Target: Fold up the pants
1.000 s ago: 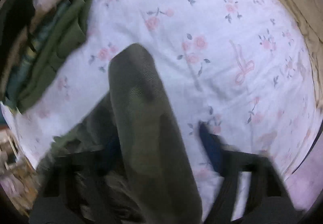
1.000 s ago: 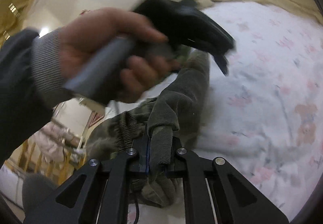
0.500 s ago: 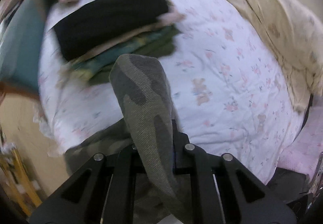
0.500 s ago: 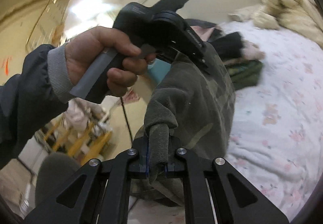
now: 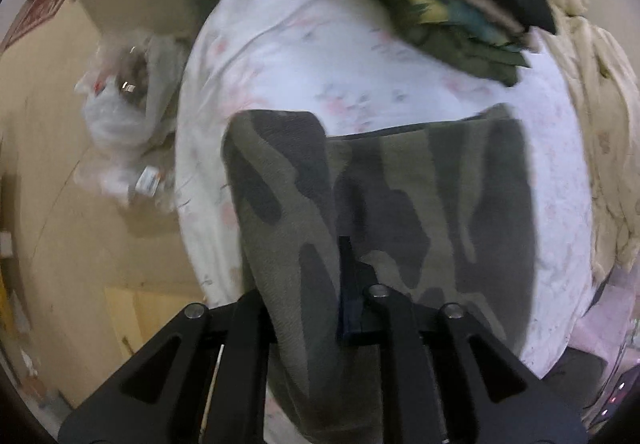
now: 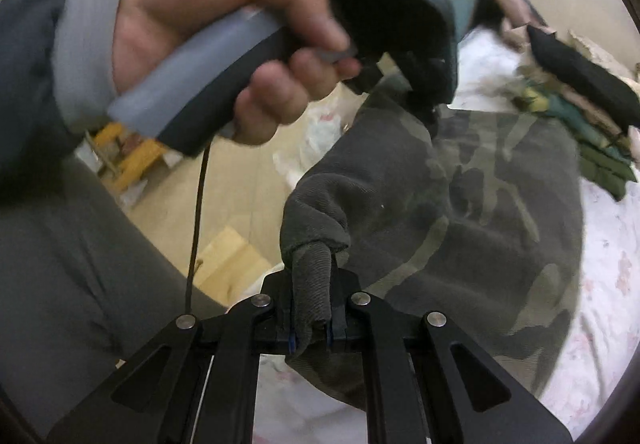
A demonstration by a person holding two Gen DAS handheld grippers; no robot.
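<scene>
The camouflage pants [image 5: 440,203] hang over the floral bed sheet [image 5: 304,43], stretched as a wide panel between my two grippers. My left gripper [image 5: 306,284] has a thick fold of the pants between its fingers and its jaws are opening. The fabric covers its left finger. In the right wrist view a hand [image 6: 224,35] holds that left gripper [image 6: 424,99] at the upper edge of the pants [image 6: 460,224]. My right gripper [image 6: 312,308] is shut on a bunched corner of the same fabric.
A stack of folded clothes [image 5: 460,15] with a black piece on top lies at the far side of the bed. A beige blanket [image 5: 592,103] runs along the right. A plastic bag [image 5: 124,95] lies on the wooden floor beside the bed. A grey-trousered leg [image 6: 80,264] is at the left.
Both grippers swung sideways and rolled. The pants went from a narrow hanging strip to a wide panel over the bed. The bed's edge and the floor came into the left view.
</scene>
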